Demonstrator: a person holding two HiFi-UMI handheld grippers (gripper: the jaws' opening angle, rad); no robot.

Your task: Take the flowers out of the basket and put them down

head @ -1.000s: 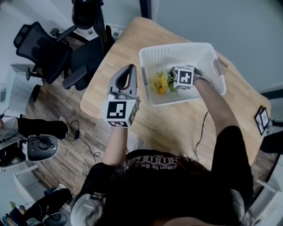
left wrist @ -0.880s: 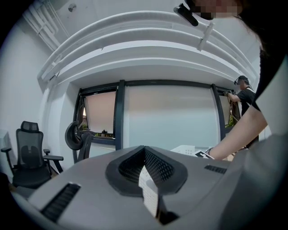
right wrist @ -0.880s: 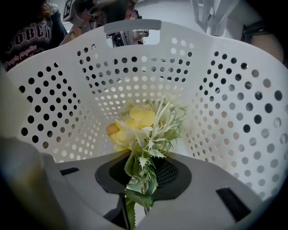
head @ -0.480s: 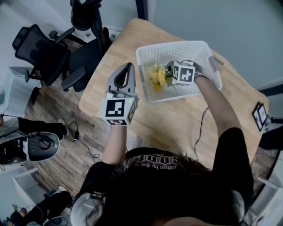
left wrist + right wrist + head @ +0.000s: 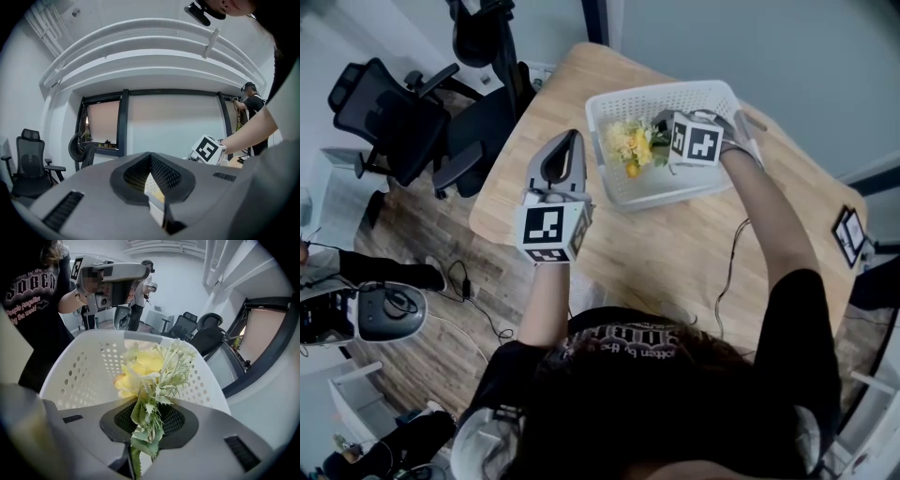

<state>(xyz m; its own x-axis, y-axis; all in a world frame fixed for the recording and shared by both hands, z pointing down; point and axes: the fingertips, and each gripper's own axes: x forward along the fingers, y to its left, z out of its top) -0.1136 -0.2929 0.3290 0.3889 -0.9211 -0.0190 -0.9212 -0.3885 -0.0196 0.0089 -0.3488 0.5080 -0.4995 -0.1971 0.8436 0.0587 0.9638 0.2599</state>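
1. Our right gripper is in over the white basket, its marker cube just above the far rim in the head view.
2. In the right gripper view, the right gripper has its jaws closed down tight on the green stems of the flowers. Leaves are squeezed between the pads, with only a narrow gap left for the stems.
3. The flowers are a small bunch, with yellow blooms, pale green sprigs and toothed leaves. They stick out from the jaws toward the left side of the basket.
4. From above, the blooms sit over the basket's left part, inside its rim. We cannot tell whether they hang clear of the bottom.
5. Behind the blooms, the right gripper view shows the basket's perforated wall curving round.
6. Our left gripper hangs over the left edge of the wooden table. It is beside the basket, not touching it, and its tips point away from us.
7. In its own view, the left gripper has its jaws together with nothing between them, facing a window wall.
8. The basket stands at the far end of the table, and a thin cable trails across the wood nearer to us.
9. Black office chairs stand on the floor off to the left.
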